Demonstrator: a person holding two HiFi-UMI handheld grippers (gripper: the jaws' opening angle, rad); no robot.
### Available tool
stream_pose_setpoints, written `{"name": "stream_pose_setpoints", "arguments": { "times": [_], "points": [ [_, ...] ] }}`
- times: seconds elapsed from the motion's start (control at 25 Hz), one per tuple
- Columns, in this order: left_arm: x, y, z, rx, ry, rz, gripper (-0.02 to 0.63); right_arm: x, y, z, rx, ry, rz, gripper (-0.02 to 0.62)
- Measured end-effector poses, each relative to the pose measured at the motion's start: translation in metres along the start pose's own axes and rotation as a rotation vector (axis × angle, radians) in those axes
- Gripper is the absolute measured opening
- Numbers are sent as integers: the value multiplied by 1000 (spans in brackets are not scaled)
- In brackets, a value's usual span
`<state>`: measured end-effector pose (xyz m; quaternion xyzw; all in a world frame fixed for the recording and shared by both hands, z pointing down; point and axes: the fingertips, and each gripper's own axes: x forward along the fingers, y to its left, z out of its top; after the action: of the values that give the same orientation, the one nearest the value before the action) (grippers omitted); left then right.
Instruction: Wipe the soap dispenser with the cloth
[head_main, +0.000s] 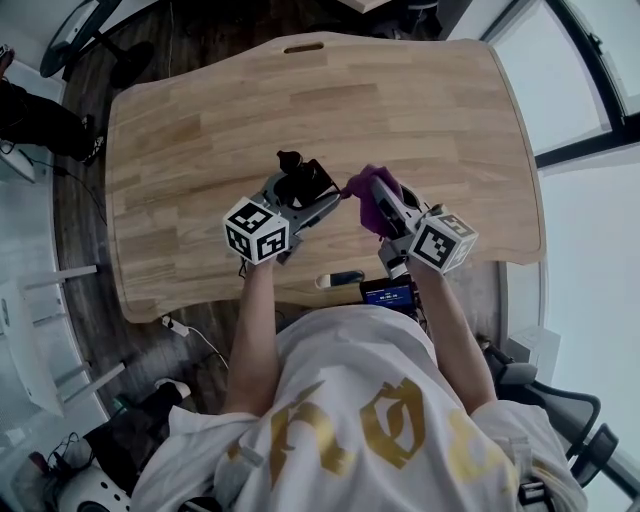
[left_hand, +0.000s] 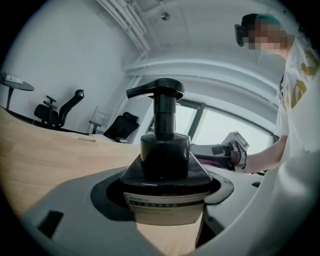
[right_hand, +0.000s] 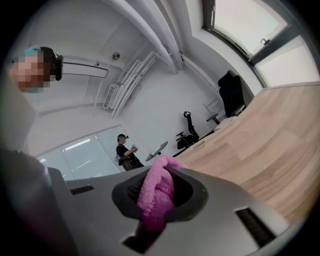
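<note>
A: Shirt (head_main: 380, 420) fills the bottom of the head view. Above it, mid-frame, my left gripper (head_main: 303, 198) clamps the soap dispenser (head_main: 300, 180). My right gripper (head_main: 372, 196) is just beside it, pinching the cloth (head_main: 362, 184).
B: Left gripper view?
A: Jaws tight on the base. Long axis runs up-frame, spout points frame-left.
B: Right gripper view?
A: Closed on the cloth, lower centre. I'd hold the base firm and stroke base-to-pump.

soap dispenser (left_hand: 163, 160): glossy plastic | cloth (right_hand: 156, 192): fuzzy | table (head_main: 400, 110): matt wood
</note>
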<state>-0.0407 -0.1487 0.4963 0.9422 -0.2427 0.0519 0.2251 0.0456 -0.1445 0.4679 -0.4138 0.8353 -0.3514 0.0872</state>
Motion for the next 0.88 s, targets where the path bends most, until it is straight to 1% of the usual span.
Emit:
{"name": "stream_pose_setpoints", "arguments": {
  "times": [0.16,0.28,0.4,0.56,0.72,0.8,0.88],
  "points": [
    [9,6,-25,9,73,26,359,0,-16,-9,-48,41,-58,28],
    [15,16,-42,-11,108,60,359,1,-22,-13,-73,68,-72,28],
    [20,26,-60,-10,160,101,359,1,-29,-16,-100,97,-87,28],
    [31,36,-82,22,226,130,359,-1,-41,-18,-119,118,-112,28],
    [44,42,-108,52,284,147,359,-6,-51,-17,-109,122,-126,28],
    [48,41,-117,77,294,147,359,-9,-54,-16,-101,120,-128,28],
    [53,40,-118,94,284,137,359,-11,-56,-15,-92,115,-131,28]
  ]
}}
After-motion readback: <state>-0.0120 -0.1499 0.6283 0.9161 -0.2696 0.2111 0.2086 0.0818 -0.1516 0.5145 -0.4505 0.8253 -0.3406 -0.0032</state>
